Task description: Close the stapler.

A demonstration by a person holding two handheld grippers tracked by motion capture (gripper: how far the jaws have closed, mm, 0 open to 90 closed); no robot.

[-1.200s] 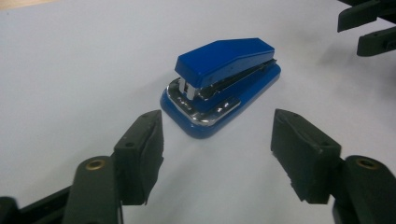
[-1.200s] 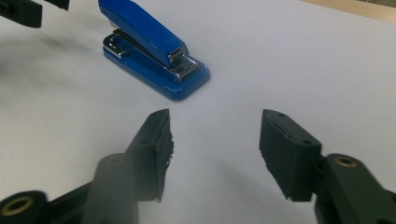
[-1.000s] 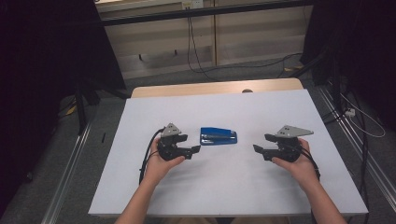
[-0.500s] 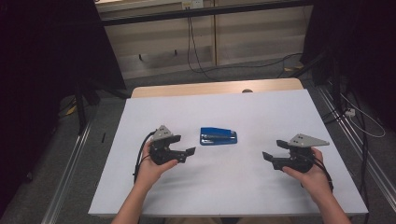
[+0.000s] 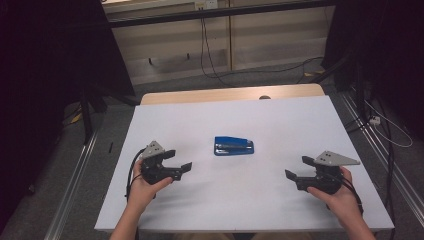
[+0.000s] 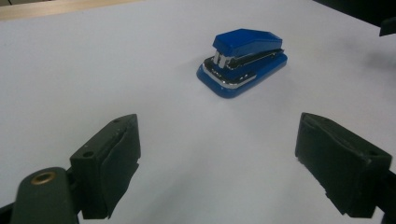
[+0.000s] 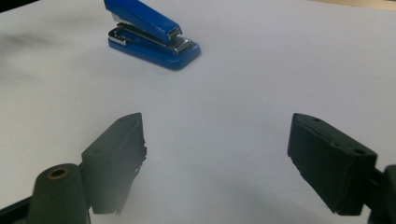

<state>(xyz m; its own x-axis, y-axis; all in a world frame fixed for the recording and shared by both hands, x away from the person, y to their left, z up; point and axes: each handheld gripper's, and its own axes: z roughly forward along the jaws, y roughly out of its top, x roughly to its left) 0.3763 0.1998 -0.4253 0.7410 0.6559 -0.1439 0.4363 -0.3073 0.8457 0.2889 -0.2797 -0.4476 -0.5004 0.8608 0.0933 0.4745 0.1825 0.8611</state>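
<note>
Both of my hands have drawn back from the blue stapler (image 5: 234,146) since a second ago, when my grippers sat close on either side of it; now they lie nearer my edge of the tabletop (image 5: 280,115) and farther out to the sides. My left gripper (image 5: 177,160) has slid out to the left and toward me, and my right gripper (image 5: 299,167) has gone out to the right and toward me as well.

My left fingers (image 6: 112,158) have just been opening and stand wide apart, with bare white tabletop between them and nothing in their hold. My right fingers (image 7: 116,158) have likewise just been opening, and they too gape wide over bare tabletop with nothing between them.

Seen from the high view, the stapler lies flat near the middle of the tabletop, lengthwise across it, between my two grippers but farther from me than either, and well apart from both. Neither gripper touches it. In the left gripper view it sits ahead of my fingers and a little to the right, with its silver metal end turned my way. In the right gripper view it sits ahead and to the left, again showing a silver metal end. A strip of bare wood (image 5: 225,93) shows along the far edge of the white tabletop.
</note>
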